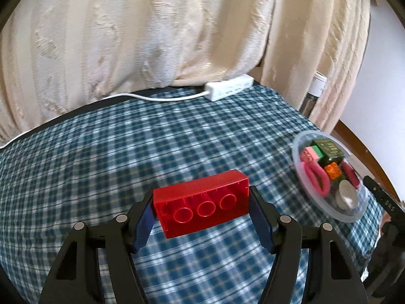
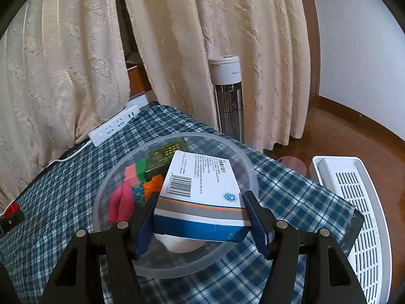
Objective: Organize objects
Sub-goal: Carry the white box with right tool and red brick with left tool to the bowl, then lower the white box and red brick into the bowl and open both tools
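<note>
My left gripper (image 1: 201, 200) is shut on a red toy brick (image 1: 202, 202) and holds it above the blue checked tablecloth (image 1: 126, 152). A clear plastic bowl (image 1: 298, 177) with several small objects stands to its right. In the right wrist view my right gripper (image 2: 200, 202) is shut on a white and blue medicine box (image 2: 202, 190) and holds it over the same bowl (image 2: 114, 177). In the bowl lie a pink loop (image 2: 121, 202), a pink and green block (image 2: 135, 172), an orange brick (image 2: 153, 182) and a dark green box (image 2: 164, 154).
A white power strip (image 1: 229, 87) with its cable lies at the table's far edge against cream curtains (image 1: 152, 25). A tower heater (image 2: 227, 96) stands behind the table. A white slotted appliance (image 2: 354, 202) is on the wooden floor to the right.
</note>
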{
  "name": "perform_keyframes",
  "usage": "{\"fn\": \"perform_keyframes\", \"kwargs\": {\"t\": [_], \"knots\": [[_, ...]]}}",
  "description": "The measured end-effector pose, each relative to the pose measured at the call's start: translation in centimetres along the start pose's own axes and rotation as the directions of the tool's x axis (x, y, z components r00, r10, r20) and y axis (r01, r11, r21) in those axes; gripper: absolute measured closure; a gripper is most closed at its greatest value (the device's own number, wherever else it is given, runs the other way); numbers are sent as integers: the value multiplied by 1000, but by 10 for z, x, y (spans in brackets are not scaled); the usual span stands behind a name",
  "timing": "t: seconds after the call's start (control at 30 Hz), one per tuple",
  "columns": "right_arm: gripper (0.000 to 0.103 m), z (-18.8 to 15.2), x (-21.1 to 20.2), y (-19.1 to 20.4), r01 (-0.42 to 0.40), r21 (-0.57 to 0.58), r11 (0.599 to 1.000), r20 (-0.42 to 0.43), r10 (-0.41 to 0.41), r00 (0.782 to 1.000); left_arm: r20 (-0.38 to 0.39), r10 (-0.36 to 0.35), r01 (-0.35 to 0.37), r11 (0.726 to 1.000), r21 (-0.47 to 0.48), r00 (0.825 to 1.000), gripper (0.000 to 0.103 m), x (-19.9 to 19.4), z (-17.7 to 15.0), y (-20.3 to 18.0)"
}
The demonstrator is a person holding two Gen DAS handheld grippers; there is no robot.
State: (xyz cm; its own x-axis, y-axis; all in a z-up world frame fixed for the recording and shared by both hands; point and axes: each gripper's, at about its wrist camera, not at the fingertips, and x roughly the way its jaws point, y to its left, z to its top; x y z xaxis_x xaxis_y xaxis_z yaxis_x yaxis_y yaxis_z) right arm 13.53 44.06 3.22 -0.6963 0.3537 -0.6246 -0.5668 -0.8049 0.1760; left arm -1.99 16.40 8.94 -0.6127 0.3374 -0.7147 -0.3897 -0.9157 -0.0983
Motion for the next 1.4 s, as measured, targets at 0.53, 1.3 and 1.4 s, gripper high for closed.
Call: {"fn": "perform_keyframes", "kwargs": {"t": [0.53, 1.3, 1.4], "knots": [[22, -8, 10, 6, -114, -108, 988, -19, 113, 993, -52, -93, 98, 990, 104, 994, 34, 22, 4, -78], [20, 2, -1, -49, -133, 32, 991, 80, 130, 988, -182, -255, 296, 922, 251, 950, 33, 67, -4, -187], [17, 2, 0, -52, -131, 41, 990, 78, 128, 989, -197, -255, 300, 922, 246, 947, 33, 72, -5, -189]]}}
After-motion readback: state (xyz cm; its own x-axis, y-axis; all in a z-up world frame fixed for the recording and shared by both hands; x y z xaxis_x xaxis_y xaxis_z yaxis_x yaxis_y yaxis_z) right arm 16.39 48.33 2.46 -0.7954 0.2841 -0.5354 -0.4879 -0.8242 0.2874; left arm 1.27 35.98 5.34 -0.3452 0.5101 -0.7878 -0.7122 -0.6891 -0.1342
